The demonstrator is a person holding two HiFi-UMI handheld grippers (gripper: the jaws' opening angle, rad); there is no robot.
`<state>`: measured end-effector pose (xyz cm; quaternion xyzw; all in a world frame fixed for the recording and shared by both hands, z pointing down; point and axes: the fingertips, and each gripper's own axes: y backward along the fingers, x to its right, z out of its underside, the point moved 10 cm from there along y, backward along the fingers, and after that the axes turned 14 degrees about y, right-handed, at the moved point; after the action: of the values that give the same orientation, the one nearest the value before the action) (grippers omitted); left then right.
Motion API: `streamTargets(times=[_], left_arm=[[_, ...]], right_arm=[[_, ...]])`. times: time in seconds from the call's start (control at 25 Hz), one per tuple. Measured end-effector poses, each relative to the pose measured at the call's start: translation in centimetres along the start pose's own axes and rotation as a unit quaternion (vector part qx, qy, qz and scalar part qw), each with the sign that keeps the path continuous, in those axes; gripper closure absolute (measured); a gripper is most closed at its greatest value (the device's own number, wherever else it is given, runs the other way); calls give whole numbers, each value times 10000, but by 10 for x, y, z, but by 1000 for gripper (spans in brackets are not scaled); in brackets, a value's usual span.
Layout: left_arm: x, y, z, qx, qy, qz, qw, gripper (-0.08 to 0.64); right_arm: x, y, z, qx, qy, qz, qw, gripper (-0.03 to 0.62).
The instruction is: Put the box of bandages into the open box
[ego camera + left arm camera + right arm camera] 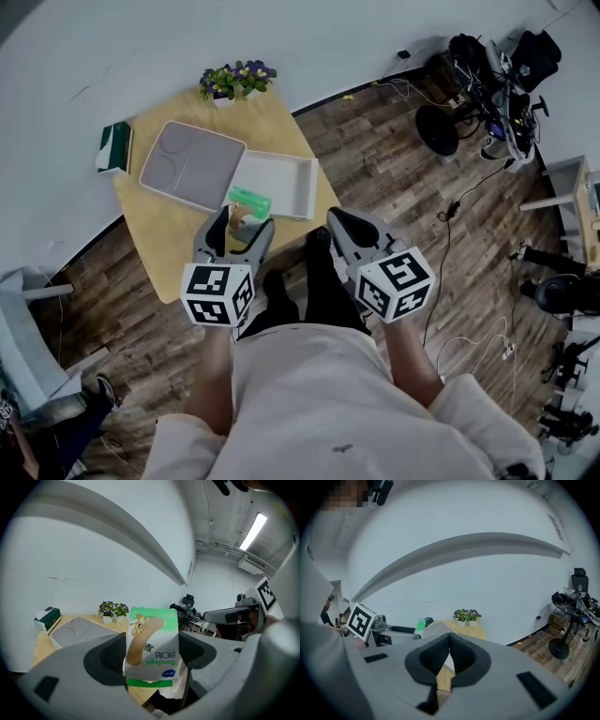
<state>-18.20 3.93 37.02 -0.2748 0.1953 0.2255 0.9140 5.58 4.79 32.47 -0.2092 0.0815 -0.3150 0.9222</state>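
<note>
The green and white bandage box (pixel 249 202) is clamped between the jaws of my left gripper (pixel 244 221), above the near edge of the wooden table (pixel 178 246). In the left gripper view the box (pixel 152 646) fills the gap between the pads, its print upside down. The open box (pixel 284 181) is a shallow white tray just beyond it, with its grey lid (pixel 190 164) lying open to the left. My right gripper (pixel 339 219) hovers over the floor off the table's right corner, jaws shut on nothing (pixel 449 641).
A flower pot (pixel 237 81) stands at the table's far edge. A dark green box (pixel 114 147) lies at its left corner. Cables and black equipment (pixel 487 80) cover the wooden floor at the right. The person's legs are below the grippers.
</note>
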Motion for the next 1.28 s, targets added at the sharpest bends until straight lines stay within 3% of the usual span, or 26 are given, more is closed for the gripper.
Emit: streamTargets(times=[0.68,1.28], left_arm=[[-8,-44,13,-309,218,-529,9979,215],[-18,-110,19,-763,127,-977,9922,215]], right_arm=[[37,-41,-9,-163,153,-617,9978,588],[83,-80,-8,-366,202,-1190,9920,588]])
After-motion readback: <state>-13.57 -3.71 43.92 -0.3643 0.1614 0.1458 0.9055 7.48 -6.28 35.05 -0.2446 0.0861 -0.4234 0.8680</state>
